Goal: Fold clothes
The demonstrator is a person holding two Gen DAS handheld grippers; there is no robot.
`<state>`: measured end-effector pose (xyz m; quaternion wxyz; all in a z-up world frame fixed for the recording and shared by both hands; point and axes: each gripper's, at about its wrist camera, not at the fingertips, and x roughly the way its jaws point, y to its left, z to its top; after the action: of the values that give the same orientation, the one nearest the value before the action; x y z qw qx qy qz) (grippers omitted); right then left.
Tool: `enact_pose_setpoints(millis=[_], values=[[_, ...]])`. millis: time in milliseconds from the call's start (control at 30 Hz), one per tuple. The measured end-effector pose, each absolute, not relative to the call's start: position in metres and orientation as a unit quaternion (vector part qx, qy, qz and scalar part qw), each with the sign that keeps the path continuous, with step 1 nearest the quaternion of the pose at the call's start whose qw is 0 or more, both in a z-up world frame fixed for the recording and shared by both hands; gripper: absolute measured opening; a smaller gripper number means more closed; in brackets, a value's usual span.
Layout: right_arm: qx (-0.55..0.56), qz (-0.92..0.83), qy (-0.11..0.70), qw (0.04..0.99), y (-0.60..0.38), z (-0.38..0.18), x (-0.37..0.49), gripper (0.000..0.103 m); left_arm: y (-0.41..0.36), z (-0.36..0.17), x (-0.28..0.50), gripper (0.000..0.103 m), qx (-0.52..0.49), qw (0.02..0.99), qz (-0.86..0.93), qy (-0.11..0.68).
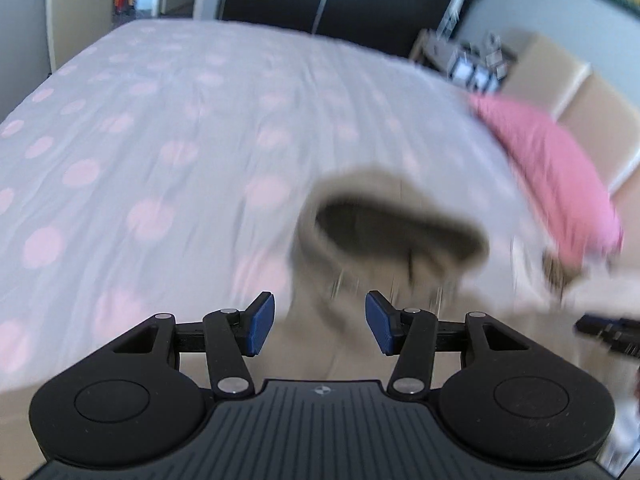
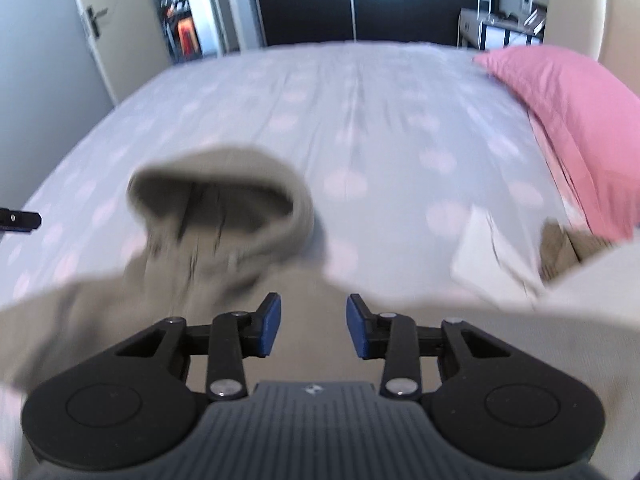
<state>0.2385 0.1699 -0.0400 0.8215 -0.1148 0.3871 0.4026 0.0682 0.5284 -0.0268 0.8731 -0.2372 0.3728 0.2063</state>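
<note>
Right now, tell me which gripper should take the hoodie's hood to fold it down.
Probably left. The hood lies just ahead of the open left gripper, slightly right of centre. For the right gripper, also open, it sits well off to the left.

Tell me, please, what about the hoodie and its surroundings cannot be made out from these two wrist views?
- Hoodie body, left wrist view: motion blur smears the drawstrings and fabric; the left gripper covers the lower part.
- Sleeves, right wrist view: cut off by the frame edges and the right gripper.
- Pale and brown items beside the pink pillow: too blurred to identify.
</note>
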Motion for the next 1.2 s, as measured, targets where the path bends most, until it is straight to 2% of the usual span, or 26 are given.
enact_pose_setpoints(millis=[133, 200, 267, 400, 467, 667, 867, 1033, 1100, 1133, 1167, 1200], values=[[-0.089, 0.409, 0.359, 0.835, 0.217, -0.044, 0.268, 0.04, 0.55, -0.032, 0.11, 0.047, -0.241, 0.889, 0.21, 0.329], [-0.067, 0.409, 0.347, 0.841, 0.241, -0.047, 0.283, 0.04, 0.559, -0.036, 0.133, 0.042, -0.233, 0.892, 0.21, 0.325], [-0.045, 0.406, 0.343, 0.846, 0.263, -0.051, 0.298, 0.04, 0.567, -0.043, 0.155, 0.032, -0.226, 0.893, 0.207, 0.329], [-0.017, 0.409, 0.358, 0.839, 0.299, -0.069, 0.32, 0.04, 0.576, -0.071, 0.187, 0.028, -0.231, 0.887, 0.188, 0.352], [-0.02, 0.411, 0.369, 0.833, 0.316, -0.083, 0.327, 0.039, 0.575, -0.089, 0.193, 0.021, -0.227, 0.882, 0.18, 0.37], [-0.071, 0.422, 0.42, 0.8, 0.326, -0.141, 0.32, 0.022, 0.57, -0.148, 0.188, 0.01, -0.202, 0.855, 0.153, 0.453], [-0.076, 0.427, 0.444, 0.784, 0.319, -0.193, 0.316, 0.019, 0.57, -0.172, 0.174, 0.01, -0.206, 0.853, 0.154, 0.454], [-0.089, 0.442, 0.444, 0.774, 0.321, -0.187, 0.32, 0.019, 0.563, -0.158, 0.173, 0.009, -0.175, 0.859, 0.142, 0.46], [-0.093, 0.454, 0.44, 0.769, 0.323, -0.176, 0.323, 0.027, 0.565, -0.145, 0.173, 0.014, -0.172, 0.866, 0.131, 0.451], [-0.087, 0.462, 0.427, 0.772, 0.321, -0.168, 0.325, 0.032, 0.567, -0.138, 0.172, 0.023, -0.173, 0.872, 0.131, 0.44], [-0.081, 0.47, 0.415, 0.775, 0.319, -0.159, 0.326, 0.049, 0.571, -0.13, 0.17, 0.042, -0.176, 0.878, 0.136, 0.424], [-0.079, 0.47, 0.402, 0.782, 0.317, -0.152, 0.329, 0.06, 0.574, -0.123, 0.169, 0.053, -0.178, 0.884, 0.141, 0.408]])
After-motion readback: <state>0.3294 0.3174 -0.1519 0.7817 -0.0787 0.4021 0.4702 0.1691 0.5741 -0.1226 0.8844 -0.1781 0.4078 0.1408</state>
